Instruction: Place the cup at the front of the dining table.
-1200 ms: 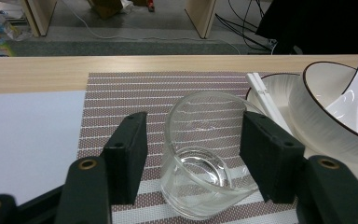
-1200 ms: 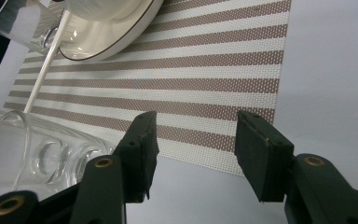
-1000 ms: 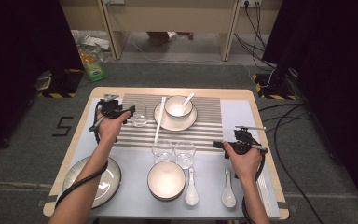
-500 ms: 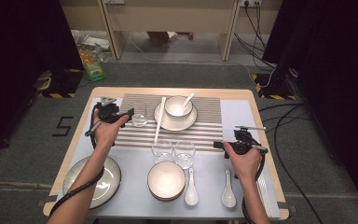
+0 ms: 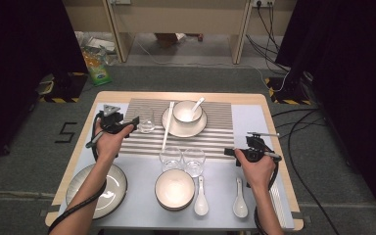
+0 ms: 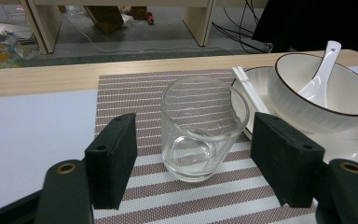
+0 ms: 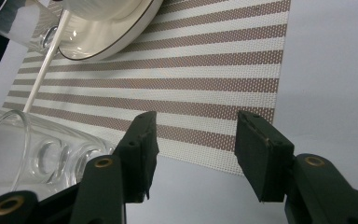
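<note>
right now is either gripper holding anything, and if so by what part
Nothing is held. The left gripper has just opened; the glass stands free on the striped mat, clear of both pads. The right gripper is open over bare table.

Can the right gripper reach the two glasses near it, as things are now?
Probably yes. The right gripper is open with nothing between its jaws, and the two glasses stand just beside it on the table's bare surface, with nothing lying between.

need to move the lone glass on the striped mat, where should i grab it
Grip the glass across its side wall, about mid-height, coming in level from its open left side. It stands upright and round, and the plate with chopsticks crowds its right.
</note>
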